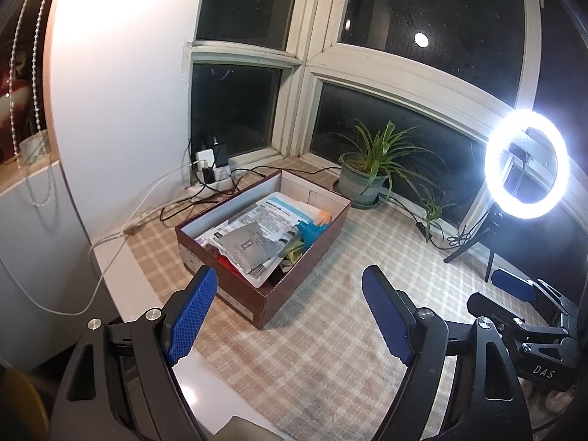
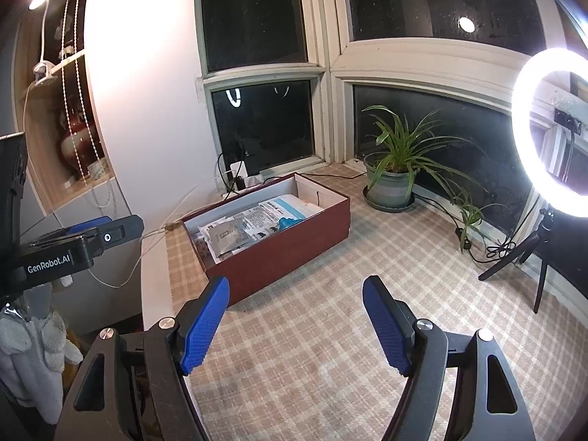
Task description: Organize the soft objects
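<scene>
checked cloth point(image 1: 330, 330) covers the near surface, where the left gripper point(image 1: 283, 312) and right gripper point(image 2: 294, 323) both hang wide apart and empty, just short of the open brown box point(image 2: 294, 242) of soft packets point(image 1: 253, 246), with a potted plant point(image 2: 393, 180) and ring light point(image 1: 527, 163) farther right by dark windows.

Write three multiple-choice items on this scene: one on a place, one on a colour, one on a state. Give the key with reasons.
1. Where is the silver pouch?
A. in the box
B. beside the plant
C. under the ring light

2. What colour is the outside of the box?
A. white
B. dark red
C. green

3. How does the right claw stand?
A. shut on a pouch
B. shut, empty
C. open, empty

Key: 1 A, it lies on the packets inside the box; 2 B, its outer walls are dark red; 3 C, tablecloth shows between its blue pads.
</scene>
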